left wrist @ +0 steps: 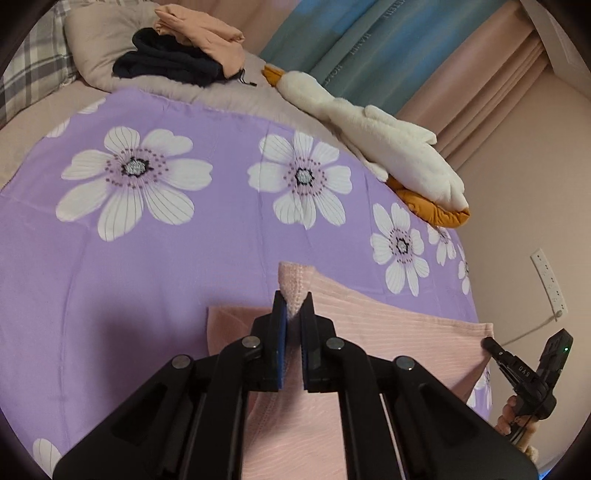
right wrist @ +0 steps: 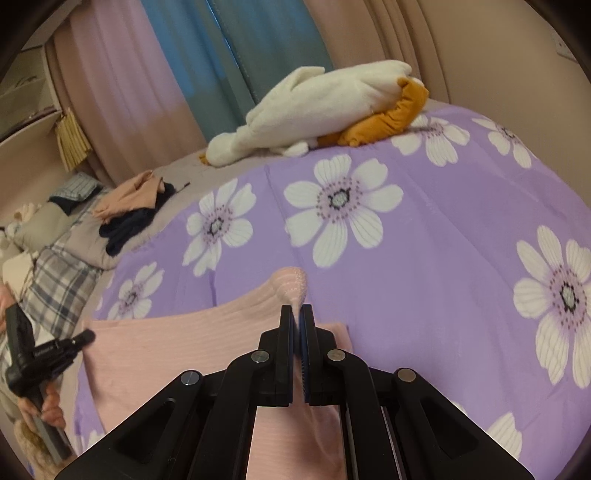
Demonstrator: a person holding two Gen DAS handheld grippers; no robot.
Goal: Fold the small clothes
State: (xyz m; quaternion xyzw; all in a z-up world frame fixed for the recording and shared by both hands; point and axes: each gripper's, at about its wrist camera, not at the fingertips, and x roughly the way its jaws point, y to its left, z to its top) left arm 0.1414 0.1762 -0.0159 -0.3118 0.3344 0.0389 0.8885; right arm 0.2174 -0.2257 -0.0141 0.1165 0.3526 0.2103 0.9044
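Lying at the far left of the bed, a plaid pillow sits beside a beige pillow, and on that beige one rests a small heap of clothes: a dark navy garment with a peach garment on top. Spread across the middle of the bed is a purple sheet with white flowers. On it lies the pink ribbed garment, partly lifted at two corners. The left tongs are clamped on one knitted corner of it, which sticks up between the blue pads. Further right, the right tongs are pinched together on another corner of the same pink cloth, its cuff-like edge bulging above the tips; how much fabric sits inside is hard to judge from this angle. Beyond the sheet, near the far right edge of the bed, a white plush goose with orange feet lies along the teal and beige curtains. A white power strip hangs on the wall at the right.
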